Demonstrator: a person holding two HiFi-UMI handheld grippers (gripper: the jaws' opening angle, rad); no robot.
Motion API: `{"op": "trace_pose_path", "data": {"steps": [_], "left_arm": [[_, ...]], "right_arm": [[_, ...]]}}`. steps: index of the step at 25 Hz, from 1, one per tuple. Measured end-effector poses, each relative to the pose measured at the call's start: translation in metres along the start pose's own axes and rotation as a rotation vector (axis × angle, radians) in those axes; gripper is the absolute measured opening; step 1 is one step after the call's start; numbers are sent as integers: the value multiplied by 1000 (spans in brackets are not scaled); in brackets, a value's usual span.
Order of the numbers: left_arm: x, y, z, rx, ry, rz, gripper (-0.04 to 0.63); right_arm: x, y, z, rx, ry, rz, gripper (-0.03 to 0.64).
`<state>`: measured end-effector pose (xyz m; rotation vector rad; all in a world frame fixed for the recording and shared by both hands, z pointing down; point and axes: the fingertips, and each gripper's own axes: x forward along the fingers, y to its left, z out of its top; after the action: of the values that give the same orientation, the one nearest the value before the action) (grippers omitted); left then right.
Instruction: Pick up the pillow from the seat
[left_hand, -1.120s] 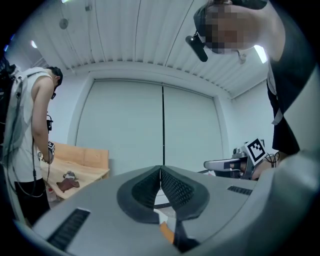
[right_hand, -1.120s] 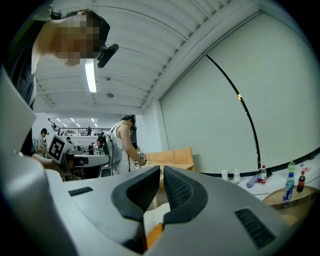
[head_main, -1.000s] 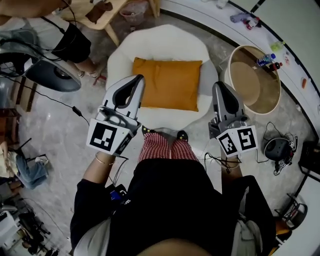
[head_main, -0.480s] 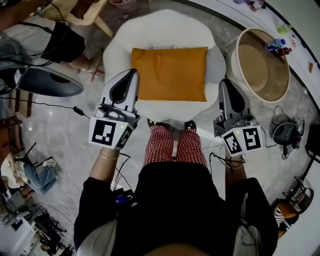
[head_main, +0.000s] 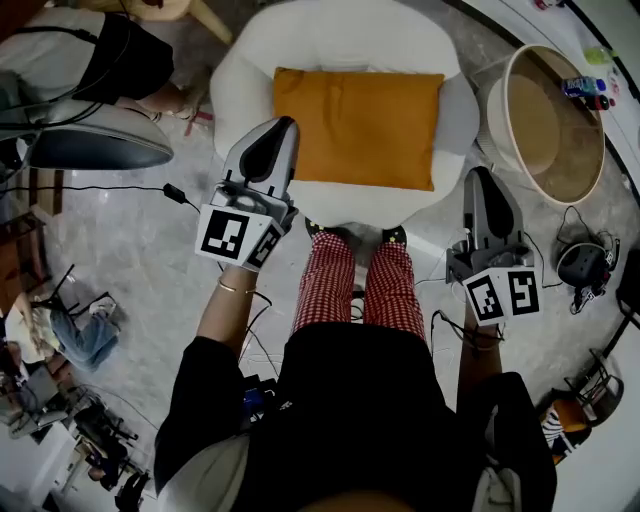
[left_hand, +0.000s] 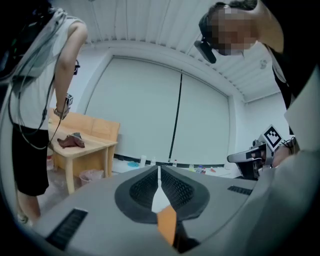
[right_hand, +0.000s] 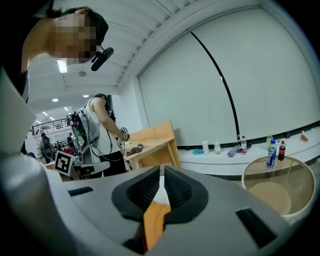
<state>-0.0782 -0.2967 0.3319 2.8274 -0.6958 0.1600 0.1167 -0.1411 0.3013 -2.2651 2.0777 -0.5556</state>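
One orange pillow (head_main: 358, 127) lies on one white seat (head_main: 340, 40) — left gripper (head_main: 284, 124) and right gripper (head_main: 481, 175) both pinched closed, empty.

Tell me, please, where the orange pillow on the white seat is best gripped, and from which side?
Probably its two short ends, one per gripper: left gripper from the left, right gripper from the right. The orange pillow lies flat on the white seat, wider than deep, with nothing on it. Both grippers are shut, so they must open first.
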Motion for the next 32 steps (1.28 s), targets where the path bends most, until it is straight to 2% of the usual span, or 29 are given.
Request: {"op": "trace_pose_path", "data": {"steps": [2,5,15,20,27,32], "left_arm": [[1,14,-16,-24,0,9,12],[3,33,-40,-20,35,21,12],[9,83,-125,-73,106,29,12],[10,96,-156,-54,142,28,12],[9,117,-195,-110,146,53,14],[13,126,-224,-115,189,43,31]], "right_arm": [[3,-1,-1,2,0,-10,25],[10,-1,-7,1,0,-26,24],[41,8,-53,31,42,-43,25],[55,10,-69,38,46,-46,25],[66,17,-97,41,74,-32,25],[71,18,-117,54,104,-32,25]]}}
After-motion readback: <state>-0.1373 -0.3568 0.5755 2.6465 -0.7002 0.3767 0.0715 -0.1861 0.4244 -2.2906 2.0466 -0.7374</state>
